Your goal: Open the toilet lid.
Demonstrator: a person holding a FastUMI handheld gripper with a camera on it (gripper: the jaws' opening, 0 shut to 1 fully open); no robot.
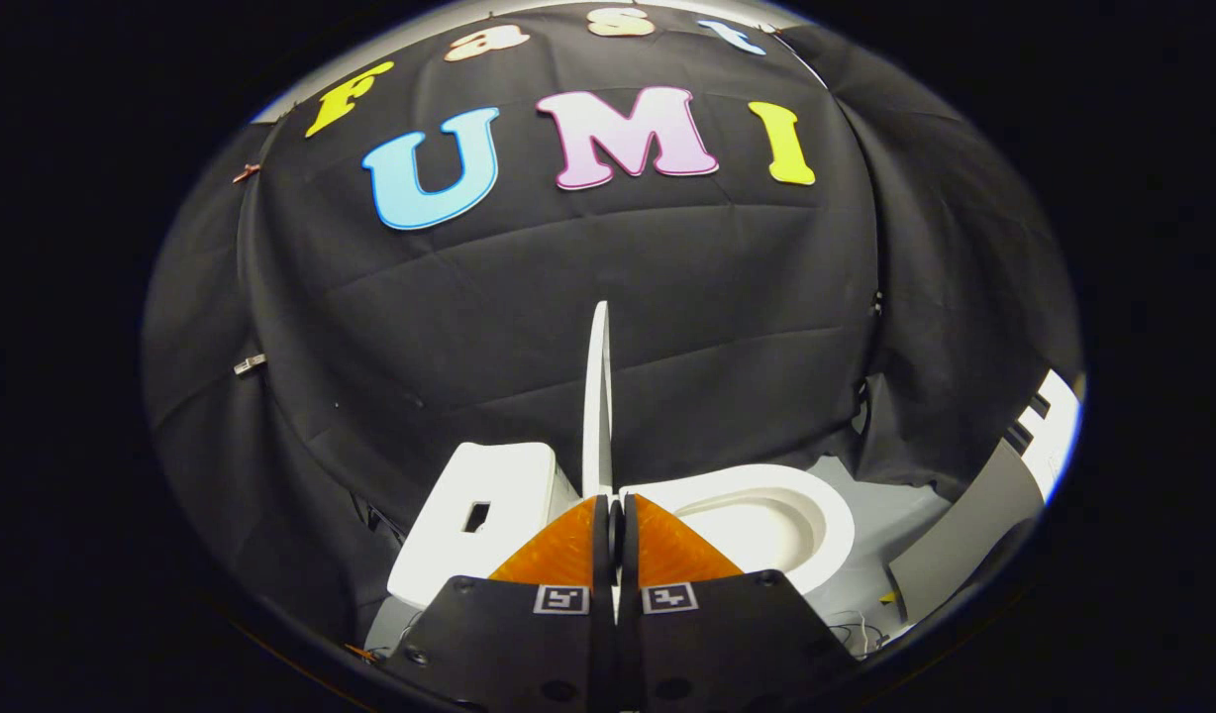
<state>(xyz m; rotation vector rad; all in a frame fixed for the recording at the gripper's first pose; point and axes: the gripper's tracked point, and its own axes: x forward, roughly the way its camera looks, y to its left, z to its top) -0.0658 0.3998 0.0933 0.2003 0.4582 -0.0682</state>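
Note:
A white toilet stands below and ahead of my fingers. Its lid (pixel 597 396) is raised upright and I see it edge-on, as a thin white blade rising straight up from between my fingertips. My gripper (pixel 614 507) is shut on the lid's edge, one finger on each face. To the right of the lid lies the open seat and bowl (pixel 766 515). To the left sits the white tank (pixel 484 520) with a small dark opening on top.
Black cloth walls the booth behind and to both sides of the toilet. A grey panel (pixel 964 540) leans at the right, beyond the bowl. Thin cables (pixel 861 634) lie on the pale floor near the toilet's base.

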